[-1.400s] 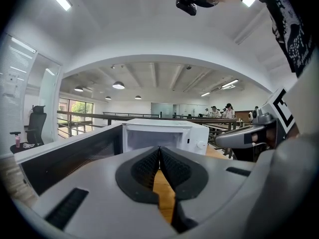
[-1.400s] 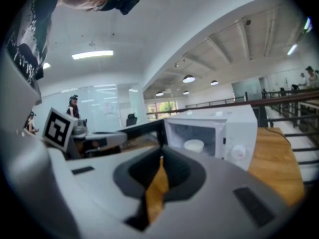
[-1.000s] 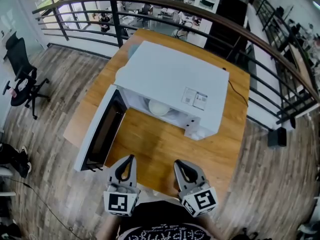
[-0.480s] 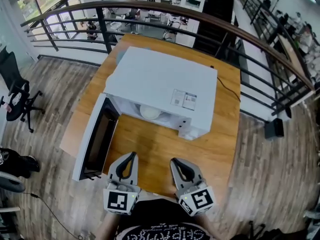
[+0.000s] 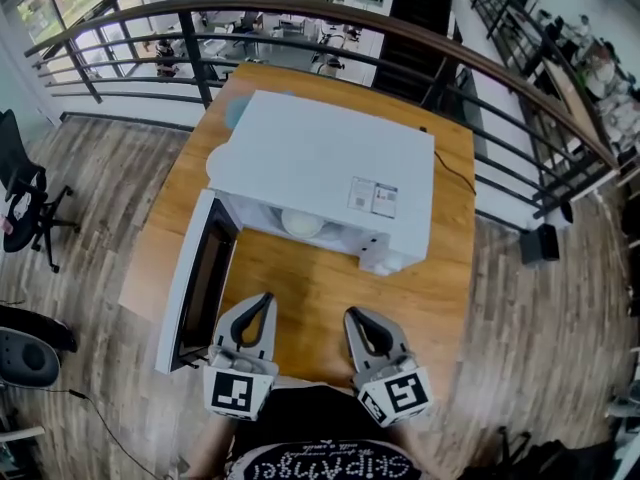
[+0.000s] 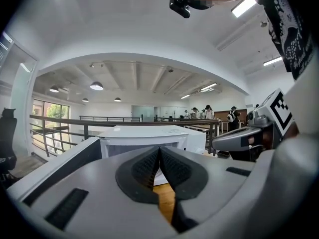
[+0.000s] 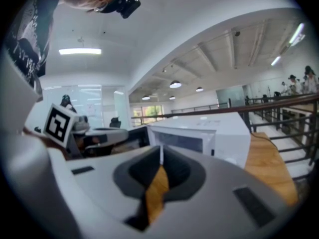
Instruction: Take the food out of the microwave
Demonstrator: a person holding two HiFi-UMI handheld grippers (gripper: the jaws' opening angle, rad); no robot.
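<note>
At the left gripper's (image 6: 160,151) tips, both ribbed pads (image 6: 146,167) met along one seam: clenched, nothing between them. Right gripper (image 7: 161,152) same: jaws pressed together, empty, only a sliver of wood showing under the seam.

Head view: both grippers sat side by side over the near edge of the wooden table (image 5: 330,293), tips aimed at the microwave (image 5: 320,153), neither touching it. Bare wood lay between the tips and the oven front. Each gripper's marker cube (image 5: 238,393) was close against the person's black printed shirt (image 5: 320,458).

Left gripper's tip was just beside the free end of the microwave door (image 5: 195,273). Door was swung fully open to the left, dark window facing inward.

Food: pale round dish (image 5: 302,223), inside the cavity, roughly mid-width, just under the top front edge. Contents couldn't be made out.

Microwave was white, set at a slight angle on the table, label (image 5: 372,196) on top near the right front corner. Black cable (image 5: 455,173) ran off its right rear across the wood.

Dark railing (image 5: 400,28) curved round the far side of the table. Plank floor all round, office chair (image 5: 20,193) well off to the left.
</note>
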